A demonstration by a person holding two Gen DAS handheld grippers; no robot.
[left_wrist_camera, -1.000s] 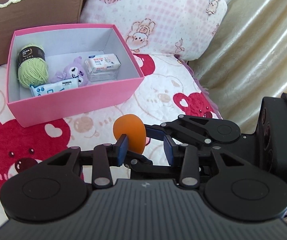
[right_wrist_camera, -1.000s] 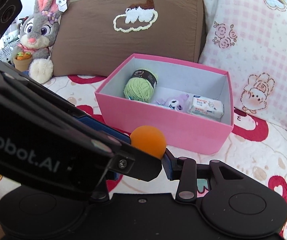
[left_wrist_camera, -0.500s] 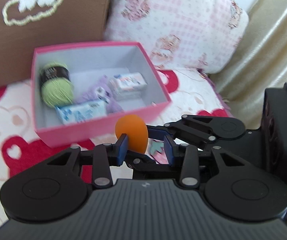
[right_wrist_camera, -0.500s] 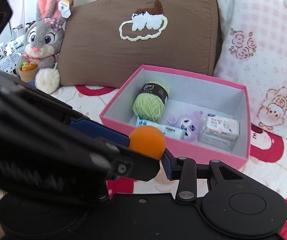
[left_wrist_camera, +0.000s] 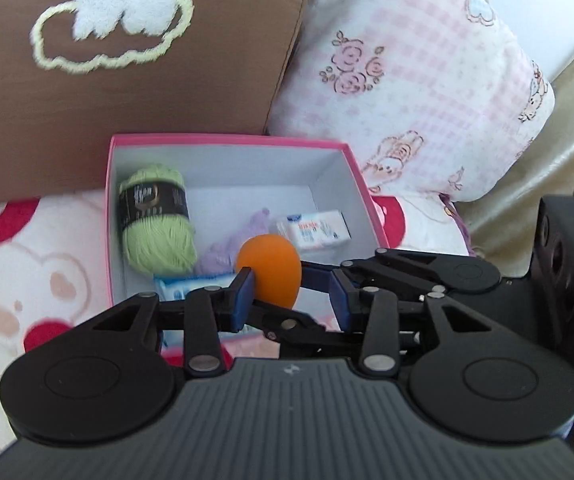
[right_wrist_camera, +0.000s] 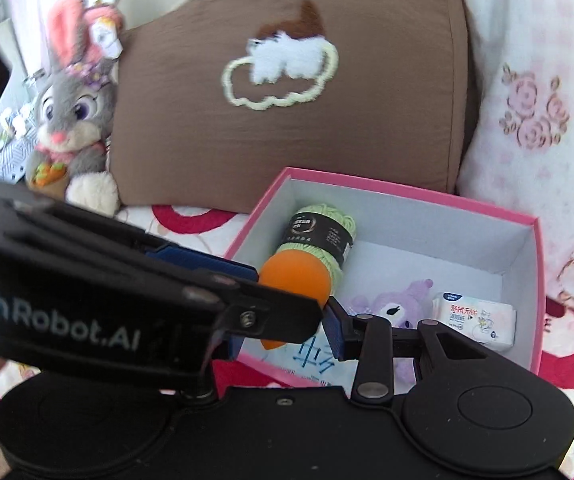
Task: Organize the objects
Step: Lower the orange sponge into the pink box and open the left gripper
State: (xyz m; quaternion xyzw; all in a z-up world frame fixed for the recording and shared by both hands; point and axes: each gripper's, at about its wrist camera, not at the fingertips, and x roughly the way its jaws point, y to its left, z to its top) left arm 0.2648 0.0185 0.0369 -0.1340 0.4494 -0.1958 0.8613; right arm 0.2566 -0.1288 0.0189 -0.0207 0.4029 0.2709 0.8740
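An orange egg-shaped sponge hangs over the near part of the open pink box. Both grippers cross at it. My left gripper has its left pad on the sponge, while its right pad lies against a finger of my right gripper. My right gripper is shut on the sponge; its right pad touches it and its left finger is hidden behind the left gripper. In the box lie green yarn, a purple plush, a white tissue pack and a blue-white pack.
A brown pillow and a pink checked pillow stand right behind the box. A grey rabbit plush sits at the far left. The box rests on a bear-print blanket. Beige fabric borders the right side.
Both grippers have carried the orange sponge forward together, from in front of the box to over its near edge. The box and pillows now look closer.
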